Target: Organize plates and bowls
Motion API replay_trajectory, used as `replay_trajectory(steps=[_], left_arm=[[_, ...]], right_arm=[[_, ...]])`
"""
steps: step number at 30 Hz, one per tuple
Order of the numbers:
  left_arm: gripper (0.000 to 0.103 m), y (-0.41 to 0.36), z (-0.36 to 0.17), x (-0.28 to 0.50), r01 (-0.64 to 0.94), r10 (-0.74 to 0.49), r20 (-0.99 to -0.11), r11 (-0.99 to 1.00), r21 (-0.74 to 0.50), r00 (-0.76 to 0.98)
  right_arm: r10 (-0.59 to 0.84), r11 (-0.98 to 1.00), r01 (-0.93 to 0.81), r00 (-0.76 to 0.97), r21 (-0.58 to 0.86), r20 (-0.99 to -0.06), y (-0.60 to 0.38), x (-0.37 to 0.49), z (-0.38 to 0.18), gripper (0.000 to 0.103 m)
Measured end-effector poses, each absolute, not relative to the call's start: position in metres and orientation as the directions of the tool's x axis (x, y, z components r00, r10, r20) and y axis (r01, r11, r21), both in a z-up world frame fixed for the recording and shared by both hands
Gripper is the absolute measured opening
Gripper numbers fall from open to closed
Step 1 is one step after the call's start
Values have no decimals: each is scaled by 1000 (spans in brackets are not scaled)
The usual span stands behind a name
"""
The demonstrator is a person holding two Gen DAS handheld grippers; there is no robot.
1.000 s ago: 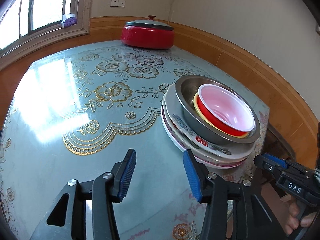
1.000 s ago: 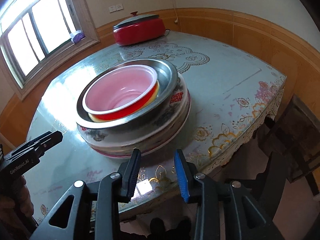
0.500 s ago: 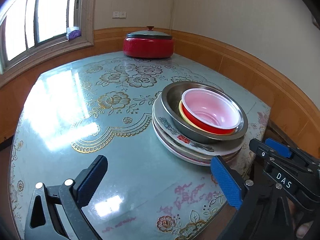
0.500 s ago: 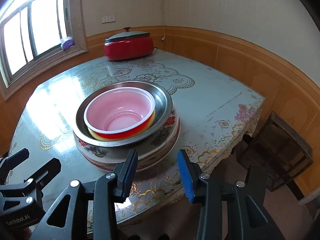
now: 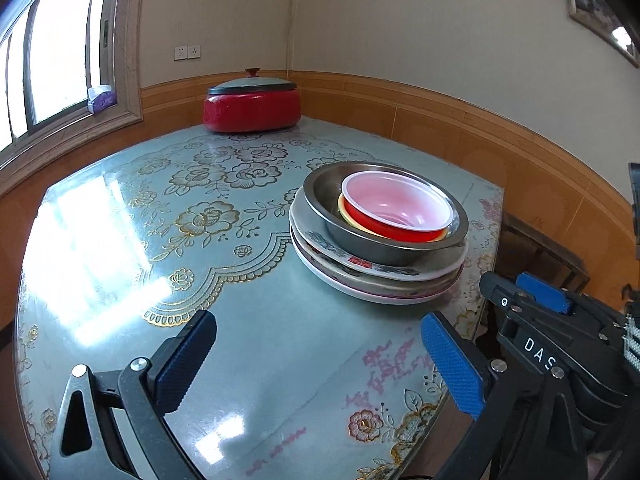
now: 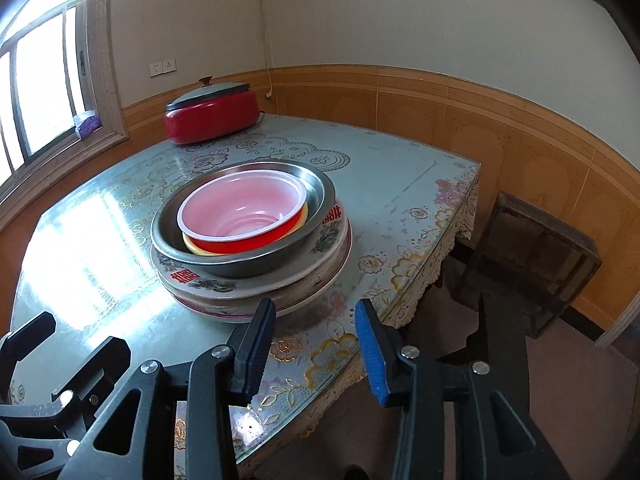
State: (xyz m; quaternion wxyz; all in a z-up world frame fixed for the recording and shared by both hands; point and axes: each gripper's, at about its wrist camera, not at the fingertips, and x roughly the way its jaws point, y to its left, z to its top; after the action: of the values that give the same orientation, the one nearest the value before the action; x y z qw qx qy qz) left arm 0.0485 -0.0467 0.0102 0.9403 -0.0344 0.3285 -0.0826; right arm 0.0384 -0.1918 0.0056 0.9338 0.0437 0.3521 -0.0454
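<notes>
While the bowls (image 6: 241,216) are already nested on the plates (image 6: 256,284) at twelve o'clock, both tongs, left gripper (image 5: 320,364) and right gripper (image 6: 316,350), are held apart, empty; little sorting is judged left.

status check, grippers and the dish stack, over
Left gripper wide open, empty. Right gripper open, empty. Red bowl nested in steel bowl atop plates. Path clear.

left tongs (image 5: 320,360): spread wide, empty | right tongs (image 6: 316,344): parted, empty
</notes>
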Motion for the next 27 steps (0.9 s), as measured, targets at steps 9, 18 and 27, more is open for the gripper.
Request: replay_trajectory(steps=[9,18,27], left_arm=[[103,-43,19,44,153,-179,-582,984,-94,793],[103,-41,17,50,132,-145,-591,989,-66,793],[103,-39,15,53,130,-143,-594,989,-66,791]], right_arm=[[-111,980,194,745,54,-657,-199,30,7,41],[-114,981,189,747,46,-655,-191,32,8,41],[-100,985,167,743,39,-662,-182,41,8,41]])
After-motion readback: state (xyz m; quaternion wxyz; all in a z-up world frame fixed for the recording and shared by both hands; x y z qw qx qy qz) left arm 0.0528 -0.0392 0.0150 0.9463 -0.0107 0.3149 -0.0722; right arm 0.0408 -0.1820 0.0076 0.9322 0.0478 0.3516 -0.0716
